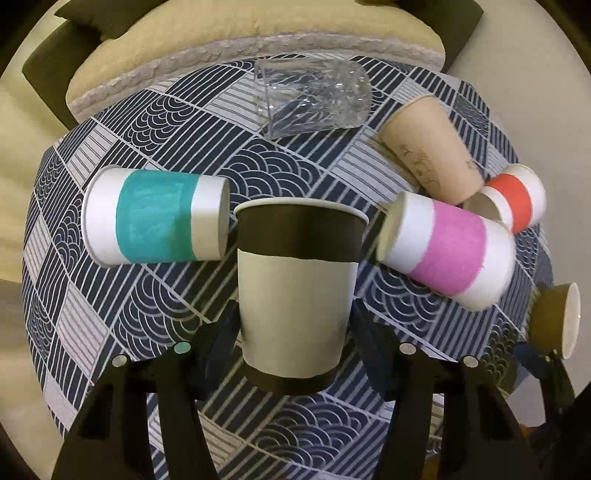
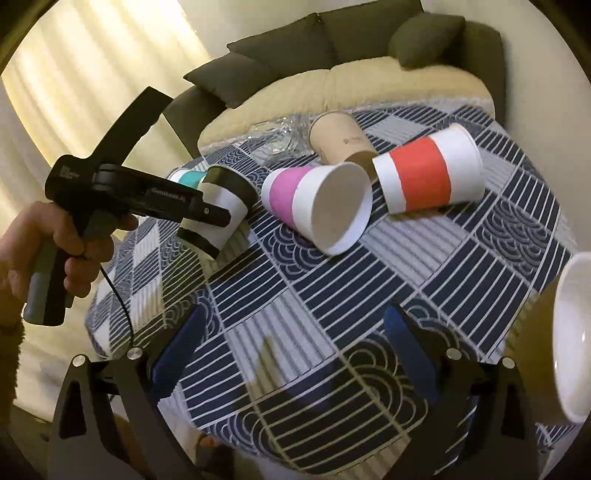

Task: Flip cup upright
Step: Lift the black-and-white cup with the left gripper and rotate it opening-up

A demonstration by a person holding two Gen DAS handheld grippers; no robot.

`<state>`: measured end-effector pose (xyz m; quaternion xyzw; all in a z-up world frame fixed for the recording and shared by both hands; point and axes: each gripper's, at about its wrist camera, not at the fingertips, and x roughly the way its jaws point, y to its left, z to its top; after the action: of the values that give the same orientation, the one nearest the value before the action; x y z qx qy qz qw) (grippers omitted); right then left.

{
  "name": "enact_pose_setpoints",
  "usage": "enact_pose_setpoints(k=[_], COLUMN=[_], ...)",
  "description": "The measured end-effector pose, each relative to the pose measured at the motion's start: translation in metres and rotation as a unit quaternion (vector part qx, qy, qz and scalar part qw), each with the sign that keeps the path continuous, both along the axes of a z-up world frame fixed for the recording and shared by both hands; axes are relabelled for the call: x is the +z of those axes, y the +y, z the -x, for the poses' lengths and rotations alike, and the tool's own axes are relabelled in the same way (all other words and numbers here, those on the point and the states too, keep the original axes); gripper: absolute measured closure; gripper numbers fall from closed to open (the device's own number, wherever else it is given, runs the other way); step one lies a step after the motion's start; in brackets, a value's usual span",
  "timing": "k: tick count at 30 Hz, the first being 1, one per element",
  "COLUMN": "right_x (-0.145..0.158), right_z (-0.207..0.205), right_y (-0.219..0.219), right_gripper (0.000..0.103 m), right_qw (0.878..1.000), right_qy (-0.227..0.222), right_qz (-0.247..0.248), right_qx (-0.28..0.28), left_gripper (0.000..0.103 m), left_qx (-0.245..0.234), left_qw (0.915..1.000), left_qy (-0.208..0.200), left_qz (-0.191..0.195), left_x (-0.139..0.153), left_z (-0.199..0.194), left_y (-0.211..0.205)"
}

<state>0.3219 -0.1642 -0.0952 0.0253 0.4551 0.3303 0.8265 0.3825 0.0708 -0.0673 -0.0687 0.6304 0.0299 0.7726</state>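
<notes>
My left gripper is shut on a black-and-white paper cup, mouth up and held a little above the table; in the right wrist view the cup sits tilted in that gripper. My right gripper is open and empty over the near part of the table. Lying on their sides are a teal-banded cup, a pink-banded cup, a red-banded cup, a tan cup and a clear plastic cup.
The round table has a blue patterned cloth. A brown cup with a white inside lies at the right edge. A cream cushion and a dark sofa stand behind the table.
</notes>
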Motion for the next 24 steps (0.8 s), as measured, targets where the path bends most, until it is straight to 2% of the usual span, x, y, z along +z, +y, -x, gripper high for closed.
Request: enact_pose_setpoints(k=[9,14,18,24], right_x=[0.011,0.012,0.008,-0.003], right_z=[0.018,0.028,0.038,0.050], right_y=[-0.013,-0.020,-0.019,-0.003], right_gripper=[0.007,0.007,0.007,0.007], right_qw=[1.000,0.999,0.997,0.992], right_qy=[-0.008,0.002,0.031,0.055], right_qz=[-0.011,-0.013,-0.029,-0.015], right_qx=[0.021,0.037,0.065,0.111], left_gripper=[0.044,0.044,0.044,0.044], left_qx=[0.020,0.048,0.058,0.075], left_qw=[0.9993,0.9968,0.9950,0.9917], left_qy=[0.009,0.011,0.011,0.013], left_qz=[0.032,0.063,0.081,0.103], left_x=[0.022,0.021,0.017,0.005], left_z=[0.043,0.071,0.091,0.109], left_y=[-0.022,-0.030,-0.042,-0.052])
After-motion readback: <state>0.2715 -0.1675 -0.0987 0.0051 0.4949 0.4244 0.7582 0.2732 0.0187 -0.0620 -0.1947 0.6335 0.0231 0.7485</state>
